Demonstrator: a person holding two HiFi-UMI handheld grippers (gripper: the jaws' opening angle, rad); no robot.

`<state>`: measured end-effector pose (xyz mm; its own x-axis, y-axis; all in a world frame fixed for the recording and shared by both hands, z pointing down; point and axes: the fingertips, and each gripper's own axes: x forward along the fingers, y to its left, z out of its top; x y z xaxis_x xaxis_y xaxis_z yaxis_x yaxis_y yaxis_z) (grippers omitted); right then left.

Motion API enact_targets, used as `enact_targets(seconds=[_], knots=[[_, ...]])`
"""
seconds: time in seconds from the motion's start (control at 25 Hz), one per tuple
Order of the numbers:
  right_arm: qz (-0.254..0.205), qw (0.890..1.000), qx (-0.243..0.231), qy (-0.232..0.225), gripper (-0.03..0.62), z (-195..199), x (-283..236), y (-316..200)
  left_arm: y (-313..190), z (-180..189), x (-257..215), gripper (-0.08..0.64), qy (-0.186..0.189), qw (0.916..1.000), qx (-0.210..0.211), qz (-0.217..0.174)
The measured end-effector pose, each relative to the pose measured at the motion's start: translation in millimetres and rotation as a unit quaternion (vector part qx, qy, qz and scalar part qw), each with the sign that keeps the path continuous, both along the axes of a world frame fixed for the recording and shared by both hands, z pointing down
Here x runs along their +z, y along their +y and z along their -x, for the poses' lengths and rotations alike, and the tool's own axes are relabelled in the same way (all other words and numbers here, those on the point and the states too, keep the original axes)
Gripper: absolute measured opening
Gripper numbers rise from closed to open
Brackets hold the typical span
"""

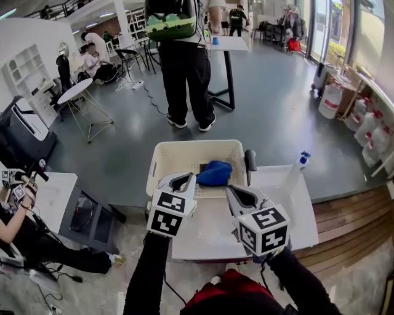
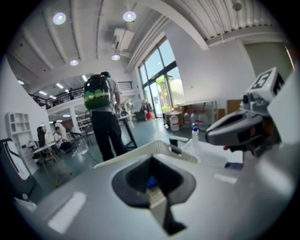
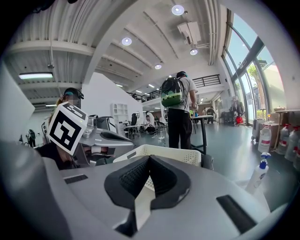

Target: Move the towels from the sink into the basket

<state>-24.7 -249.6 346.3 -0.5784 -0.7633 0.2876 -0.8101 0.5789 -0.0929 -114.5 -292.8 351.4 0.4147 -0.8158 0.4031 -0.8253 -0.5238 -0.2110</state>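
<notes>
Head view: likely limp blue cloth towel (image 1: 215,173), pinchable by a fold, in white plastic basket (image 1: 161,161); left gripper (image 1: 184,179) and right gripper (image 1: 231,191) jaws closed, empty.

I'm working in a big open workspace, more a lab or studio hall than a home. A grey floor (image 1: 277,111) spreads wide under a high ceiling with round lights (image 3: 177,9) and a balcony railing (image 3: 208,80). Tall windows (image 1: 345,31) line one side, with water jugs (image 1: 332,101) below them. There are white shelves (image 1: 24,77), a round table (image 1: 75,91) and seated people (image 1: 92,61). A person (image 1: 184,61) with a green backpack (image 1: 170,24) stands at a high table (image 1: 229,44).
</notes>
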Motion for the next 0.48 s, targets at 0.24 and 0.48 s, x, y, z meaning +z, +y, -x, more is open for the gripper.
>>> enact_targets(seconds=[0.24, 0.48], knots=[[-0.002, 1.0, 0.005, -0.001, 0.008, -7, 0, 11, 19, 1, -1, 0.003, 0.018, 0.9998, -0.008, -0.004], [-0.001, 1.0, 0.011, 0.0, 0.008, -16, 2, 21, 37, -1, 1, 0.003, 0.034, 0.9992, -0.014, -0.015]])
